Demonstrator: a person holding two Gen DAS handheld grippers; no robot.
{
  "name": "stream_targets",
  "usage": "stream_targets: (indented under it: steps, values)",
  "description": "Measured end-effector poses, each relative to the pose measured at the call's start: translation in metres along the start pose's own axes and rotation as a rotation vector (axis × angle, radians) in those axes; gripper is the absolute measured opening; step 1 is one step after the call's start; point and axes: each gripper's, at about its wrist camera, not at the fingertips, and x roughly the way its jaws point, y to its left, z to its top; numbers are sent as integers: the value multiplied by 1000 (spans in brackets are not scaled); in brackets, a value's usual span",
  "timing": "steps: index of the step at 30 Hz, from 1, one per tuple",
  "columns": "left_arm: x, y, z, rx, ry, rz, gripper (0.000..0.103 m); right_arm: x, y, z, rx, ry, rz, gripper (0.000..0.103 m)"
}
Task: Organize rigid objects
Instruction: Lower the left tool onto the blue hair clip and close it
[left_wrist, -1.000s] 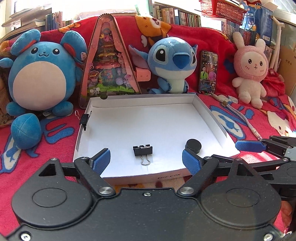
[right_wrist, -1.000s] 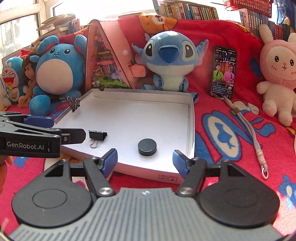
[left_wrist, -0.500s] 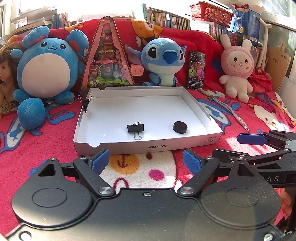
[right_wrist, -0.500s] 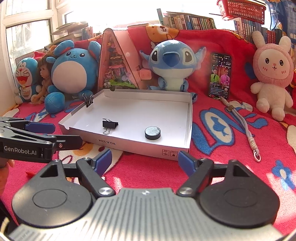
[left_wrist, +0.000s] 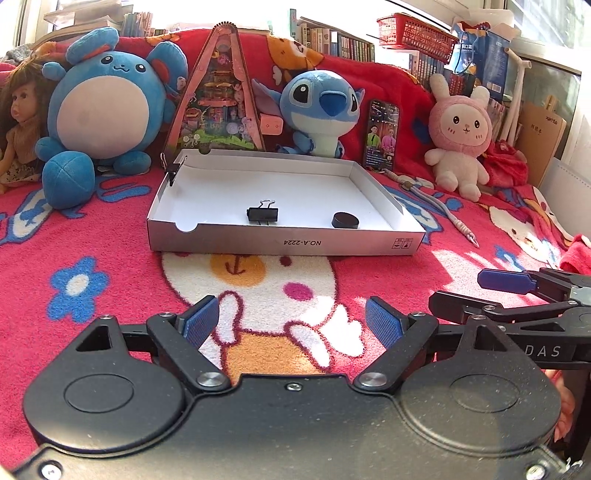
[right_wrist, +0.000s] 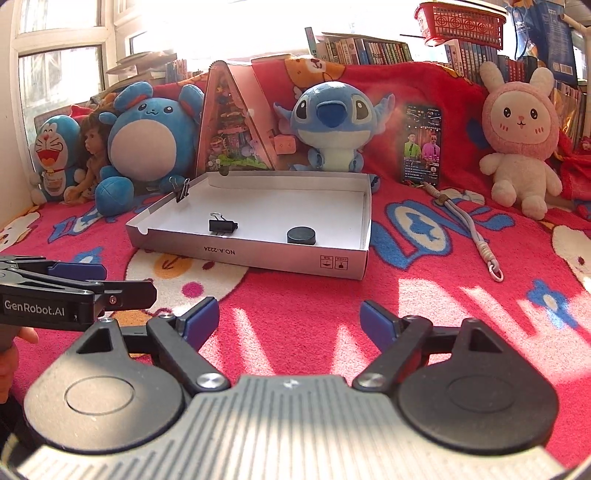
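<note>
Binder clip (left_wrist: 262, 214), black disc (left_wrist: 345, 220) near box (left_wrist: 280, 243) front wall; left hand-held gripper (left_wrist: 291, 325) wide, empty; right hand-held gripper (right_wrist: 288, 323) opening, empty.

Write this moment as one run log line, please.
left gripper: open, empty | right gripper: jaws opening, empty | white shallow cardboard box: holds black metal binder clip, black round puck

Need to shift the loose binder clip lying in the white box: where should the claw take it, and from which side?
Judging by its pose, grip the binder clip across its black body, coming from above: it lies flat on the box floor, wire loops pointing toward the far wall, and the near wall blocks a low approach.
</note>
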Motion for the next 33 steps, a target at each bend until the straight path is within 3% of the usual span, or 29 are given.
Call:
stream_targets:
  steps: [7, 10, 16, 21, 23, 30, 33]
  values:
    - [-14, -2, -19, 14, 0, 36, 84, -10, 2, -20, 19, -9, 3, 91]
    - [-22, -2, -25, 21, 15, 40, 71, -16, 3, -25, 17, -6, 14, 74]
    - [-38, -2, -37, 21, 50, 23, 51, -33, 7, -33, 5, -35, 9, 63]
    - [-48, -8, -47, 34, 96, -18, 46, -42, 7, -40, 3, -25, -22, 44]
    - [-50, -12, -51, 45, 122, -50, 46, -45, 5, -42, 18, -32, -55, 27]
    - [-51, -32, -58, 147, 91, -41, 47, -42, 2, -50, 29, -3, -81, 27]
    - [-49, -40, -60, 182, 91, -43, 48, -39, 4, -51, 31, 8, -73, 33]
